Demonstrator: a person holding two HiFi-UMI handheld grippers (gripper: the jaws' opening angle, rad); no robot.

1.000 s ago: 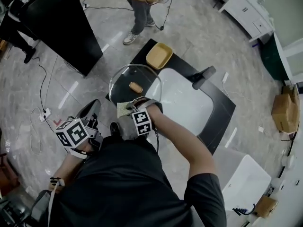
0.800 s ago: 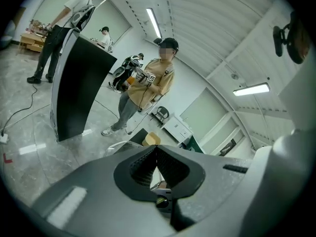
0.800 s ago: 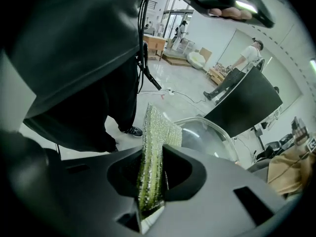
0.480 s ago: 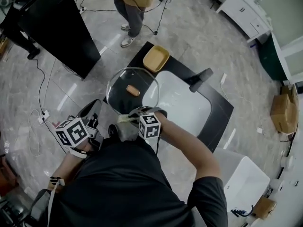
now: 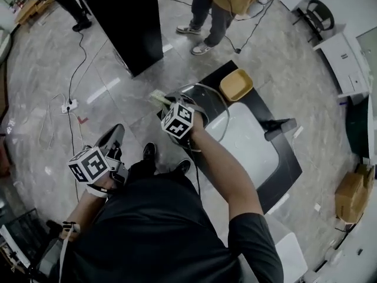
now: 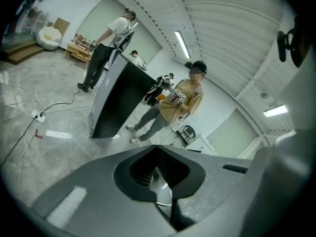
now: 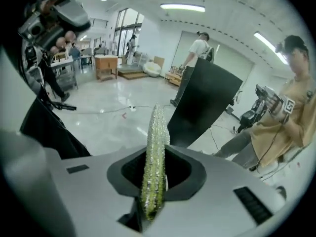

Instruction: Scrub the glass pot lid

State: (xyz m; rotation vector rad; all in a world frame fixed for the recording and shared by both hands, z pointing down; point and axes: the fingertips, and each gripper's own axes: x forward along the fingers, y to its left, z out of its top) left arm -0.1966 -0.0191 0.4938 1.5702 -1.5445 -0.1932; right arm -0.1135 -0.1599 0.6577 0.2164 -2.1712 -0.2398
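Note:
The glass pot lid (image 5: 213, 112) lies at the left corner of the black counter (image 5: 283, 170), partly over the white sink (image 5: 250, 143); my right hand hides its knob. My right gripper (image 5: 166, 104) is raised over the lid's left rim, shut on a yellow-green scrub sponge (image 5: 156, 97). In the right gripper view the sponge (image 7: 154, 157) stands on edge between the jaws of that gripper (image 7: 150, 201), and the lid is out of sight. My left gripper (image 5: 112, 139) hangs low at the left, away from the lid. Its jaws (image 6: 170, 204) look shut on nothing.
A yellow dish (image 5: 236, 84) sits on the counter's far corner and a black faucet (image 5: 280, 127) on the right side. A tall black panel (image 5: 126, 16) and a standing person (image 5: 221, 5) are beyond. Cables and a power strip (image 5: 68, 106) lie on the floor.
The right gripper with the sponge has risen from the lid's near edge and now points up and left. The head view has swung. The left gripper has stayed put.

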